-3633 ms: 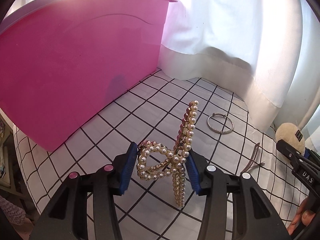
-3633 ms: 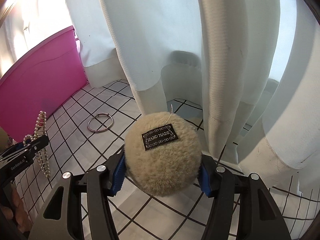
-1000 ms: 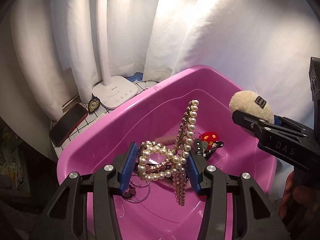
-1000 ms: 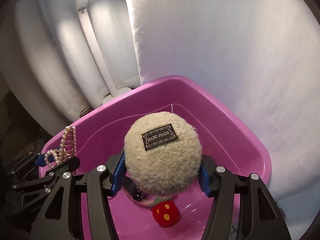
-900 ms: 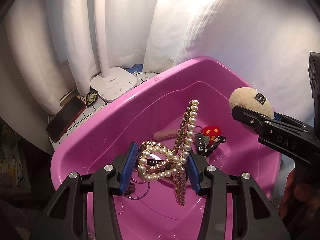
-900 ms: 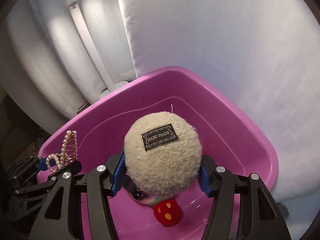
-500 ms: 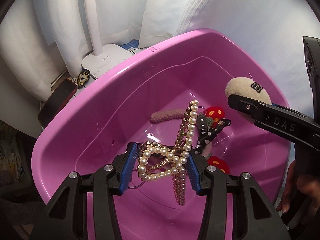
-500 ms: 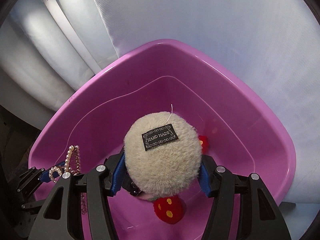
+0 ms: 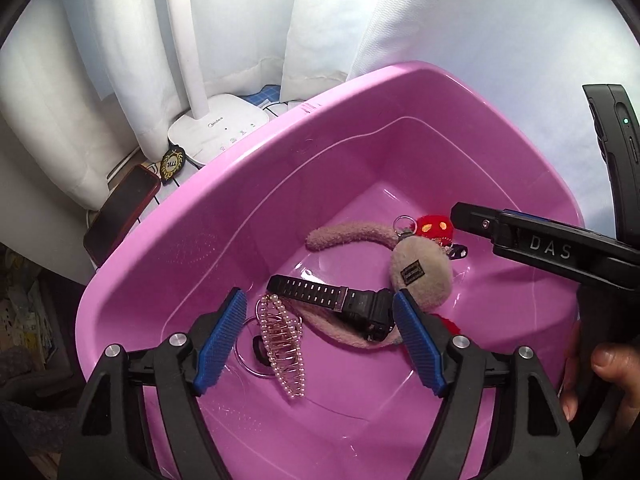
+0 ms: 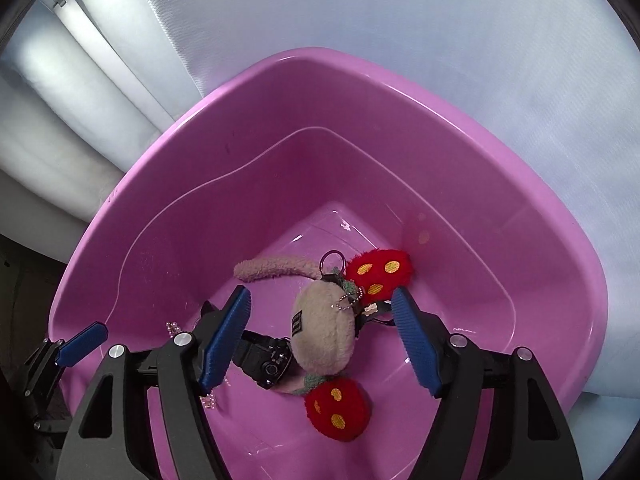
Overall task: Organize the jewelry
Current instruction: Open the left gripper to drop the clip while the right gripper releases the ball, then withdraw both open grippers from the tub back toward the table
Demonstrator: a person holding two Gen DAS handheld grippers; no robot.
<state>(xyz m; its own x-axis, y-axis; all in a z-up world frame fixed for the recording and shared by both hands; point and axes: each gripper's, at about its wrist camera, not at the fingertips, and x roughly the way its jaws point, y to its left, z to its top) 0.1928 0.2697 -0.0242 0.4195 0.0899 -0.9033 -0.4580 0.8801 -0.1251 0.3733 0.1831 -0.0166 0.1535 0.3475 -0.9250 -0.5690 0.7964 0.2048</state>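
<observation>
Both grippers hover over a pink plastic tub (image 9: 240, 184). My left gripper (image 9: 318, 338) is open and empty; the pearl hair clip (image 9: 282, 340) lies on the tub floor below it. My right gripper (image 10: 320, 340) is open and empty; the beige fluffy pom-pom (image 10: 326, 334) lies in the tub (image 10: 540, 248) beneath it, also in the left wrist view (image 9: 422, 276). A black watch (image 9: 336, 300), a fuzzy pink headband (image 9: 348, 234) and red spotted plush pieces (image 10: 378, 272) lie in the tub too.
A white lamp base (image 9: 218, 128), a phone in a red case (image 9: 120, 212) and a small black badge (image 9: 171, 164) sit on the table behind the tub's left rim. White curtains hang close behind. The right gripper's body (image 9: 560, 248) reaches over the tub's right side.
Both grippers opened. The pearl hair clip dropped from the left gripper into the tub, and the pom-pom dropped from the right gripper into the tub.
</observation>
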